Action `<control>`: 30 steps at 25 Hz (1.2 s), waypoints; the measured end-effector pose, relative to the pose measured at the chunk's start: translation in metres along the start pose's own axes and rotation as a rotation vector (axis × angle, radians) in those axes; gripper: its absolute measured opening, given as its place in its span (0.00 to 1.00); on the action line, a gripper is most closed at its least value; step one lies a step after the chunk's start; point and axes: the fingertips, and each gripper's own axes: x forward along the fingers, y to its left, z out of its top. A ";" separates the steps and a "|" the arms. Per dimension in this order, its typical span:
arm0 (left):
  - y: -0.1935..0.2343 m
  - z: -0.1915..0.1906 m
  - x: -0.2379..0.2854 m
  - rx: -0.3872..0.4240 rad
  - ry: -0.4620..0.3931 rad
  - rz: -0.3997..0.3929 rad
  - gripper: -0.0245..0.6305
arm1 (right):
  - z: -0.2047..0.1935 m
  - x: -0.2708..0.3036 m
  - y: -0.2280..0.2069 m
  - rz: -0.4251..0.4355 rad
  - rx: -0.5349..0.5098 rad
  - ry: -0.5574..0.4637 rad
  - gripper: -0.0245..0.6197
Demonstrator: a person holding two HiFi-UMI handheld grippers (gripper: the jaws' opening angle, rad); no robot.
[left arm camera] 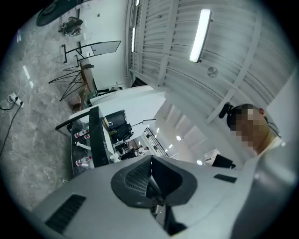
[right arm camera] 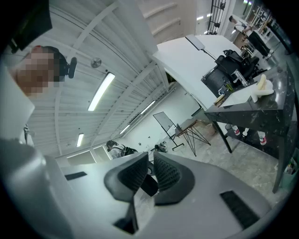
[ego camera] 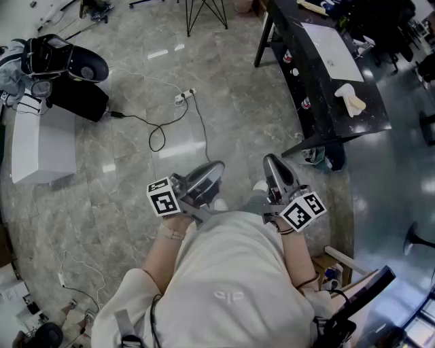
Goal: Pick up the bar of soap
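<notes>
On the dark table (ego camera: pixel 314 81) at the upper right lies a pale cream lump (ego camera: pixel 351 100), possibly the soap; the right gripper view shows the lump (right arm camera: pixel 260 87) at the table's near end. Both grippers are held close to the person's chest, far from the table. My left gripper (ego camera: pixel 216 166) is shut and empty, its pads meeting (left arm camera: pixel 150 161). My right gripper (ego camera: pixel 270 162) points toward the table, and its pads (right arm camera: pixel 150 158) stand together with nothing between them.
A white sheet (ego camera: pixel 332 49) lies on the table, with bottles (ego camera: pixel 295 71) on a shelf beneath. On the marble floor are a power strip with cable (ego camera: pixel 183 96), a black bag (ego camera: pixel 64 62) and a white box (ego camera: pixel 41 146). Stand legs (ego camera: pixel 204 12) rise at the top.
</notes>
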 end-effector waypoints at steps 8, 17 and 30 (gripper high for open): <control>0.018 -0.002 0.015 -0.012 0.014 0.022 0.05 | 0.004 0.019 -0.021 0.016 0.018 0.007 0.11; 0.058 0.020 0.065 -0.016 -0.001 0.067 0.05 | 0.039 0.055 -0.078 0.033 0.049 0.011 0.11; 0.117 0.056 0.196 -0.021 -0.023 0.115 0.05 | 0.135 0.099 -0.197 0.041 0.081 0.018 0.11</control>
